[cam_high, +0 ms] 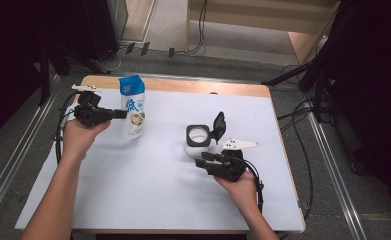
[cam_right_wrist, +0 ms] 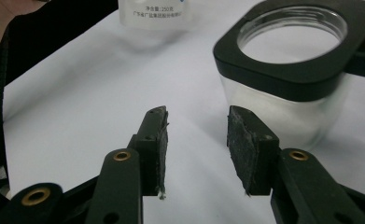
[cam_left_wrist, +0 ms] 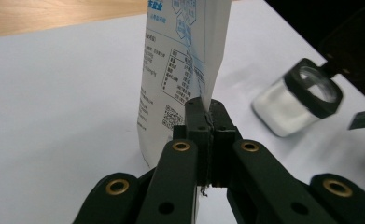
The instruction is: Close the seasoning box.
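Left gripper [cam_high: 124, 114]: jaws pinched tight on the side seam of the pouch [cam_high: 133, 106], as the left gripper view shows, with the thin edge of the pouch [cam_left_wrist: 180, 70] caught between the pads. The pouch is white with a blue top and printed labels; it stands upright on the white sheet [cam_high: 148, 195] toward the far left of the table, the left hand [cam_high: 80, 137] just beside it.

Right gripper [cam_high: 203, 160]: jaws parted to a middling gap, nothing between the pads [cam_right_wrist: 157, 140]. It sits just in front of the jar [cam_high: 198, 140], close but apart from it. In the right gripper view the jar [cam_right_wrist: 292, 70] stands just beyond the right-hand jaw.

Jar: clear, square, black collar, some white powder inside; hinged black lid [cam_high: 218, 125] flipped open and standing up. Near the table's middle, well apart from the pouch.
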### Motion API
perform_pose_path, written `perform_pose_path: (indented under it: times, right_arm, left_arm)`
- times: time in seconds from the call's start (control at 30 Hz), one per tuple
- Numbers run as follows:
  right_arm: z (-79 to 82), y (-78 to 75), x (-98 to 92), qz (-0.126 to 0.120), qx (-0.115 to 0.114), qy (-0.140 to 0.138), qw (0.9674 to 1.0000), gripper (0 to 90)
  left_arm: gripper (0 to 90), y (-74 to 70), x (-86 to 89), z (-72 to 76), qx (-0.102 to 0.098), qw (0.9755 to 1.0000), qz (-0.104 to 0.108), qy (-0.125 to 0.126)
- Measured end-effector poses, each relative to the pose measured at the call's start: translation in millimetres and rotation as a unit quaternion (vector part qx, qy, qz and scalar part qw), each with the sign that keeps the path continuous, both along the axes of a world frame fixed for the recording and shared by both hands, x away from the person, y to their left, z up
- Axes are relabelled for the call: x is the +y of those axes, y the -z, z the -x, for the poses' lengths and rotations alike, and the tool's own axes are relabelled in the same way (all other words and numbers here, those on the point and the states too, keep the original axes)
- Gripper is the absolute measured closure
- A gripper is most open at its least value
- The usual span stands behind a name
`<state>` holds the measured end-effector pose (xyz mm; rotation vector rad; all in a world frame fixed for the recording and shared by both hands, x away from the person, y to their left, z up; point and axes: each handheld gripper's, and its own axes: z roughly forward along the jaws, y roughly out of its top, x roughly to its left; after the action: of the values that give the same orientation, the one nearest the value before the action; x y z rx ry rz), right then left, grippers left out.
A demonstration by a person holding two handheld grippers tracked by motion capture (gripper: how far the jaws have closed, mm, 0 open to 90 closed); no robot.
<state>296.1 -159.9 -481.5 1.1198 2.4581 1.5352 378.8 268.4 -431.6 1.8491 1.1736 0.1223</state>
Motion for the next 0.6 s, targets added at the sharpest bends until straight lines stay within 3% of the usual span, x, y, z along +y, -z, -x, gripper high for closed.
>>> perform_pose_path:
  times: [0.17,0.23,0.6]
  right_arm:
    - [-0.5,2.3,-5.9,0.001,0.003,0.010,0.9999,59.5]
    - [-1.1,3.5,-7.4,0.002,0.006,0.012,0.9999,59.3]
    - [-4.3,3.8,-10.8,0.005,0.005,0.014,0.9999,59.2]
  left_arm:
    - [90.0,9.4,0.7,-4.1,0.002,0.9999,-0.013,-0.008]
    - [90.0,11.7,3.1,-3.0,0.003,1.0000,0.002,-0.008]
    - [90.0,19.8,6.4,13.7,0.010,0.9999,-0.007,0.010]
